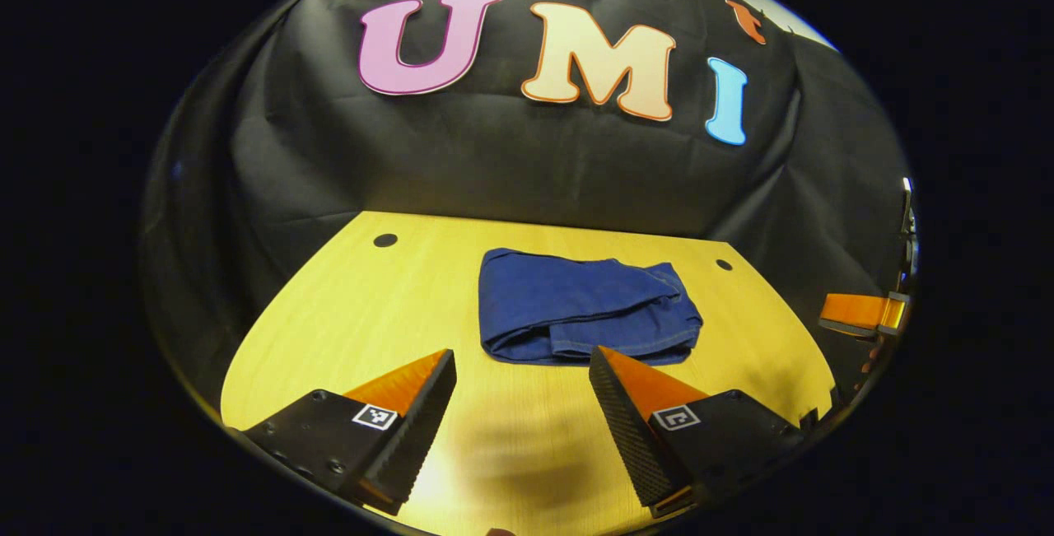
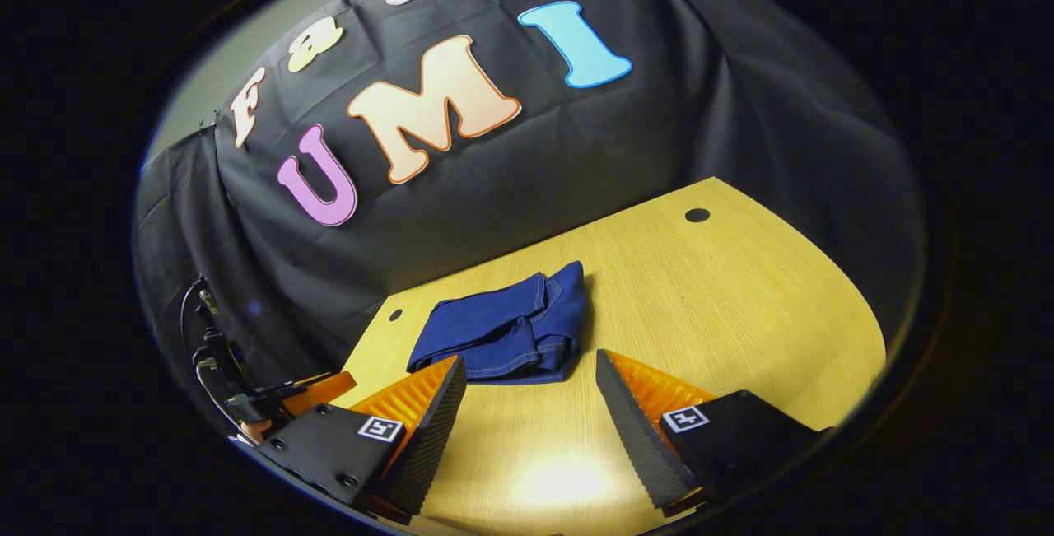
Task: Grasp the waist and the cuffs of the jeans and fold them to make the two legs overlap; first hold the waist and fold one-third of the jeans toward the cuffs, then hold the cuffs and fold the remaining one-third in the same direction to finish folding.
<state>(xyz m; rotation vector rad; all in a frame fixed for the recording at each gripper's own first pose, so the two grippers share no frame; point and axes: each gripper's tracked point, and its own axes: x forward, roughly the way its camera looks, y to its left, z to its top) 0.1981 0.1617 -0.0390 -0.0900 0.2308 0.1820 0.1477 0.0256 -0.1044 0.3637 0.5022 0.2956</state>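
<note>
Black cloth hangs behind a yellow wooden table (image 1: 346, 314) that has small dark holes near its far corners. On it lie the jeans (image 1: 585, 305), folded into a compact blue bundle, toward the far side of the table near the cloth. In the left gripper view, my left gripper (image 1: 522, 388) sits low over the near edge with its fingers spread wide and nothing between them; the jeans lie just beyond the fingertips, slightly toward the right finger. At that view's right edge I see an orange bit of my other gripper (image 1: 860, 314), off the table's side. In the right gripper view, my right gripper (image 2: 530, 388) is likewise spread wide and empty, with the jeans (image 2: 506, 330) just past its left fingertip. Neither tool touches the denim. A bright glare spot lies on the wood between the right fingers.
</note>
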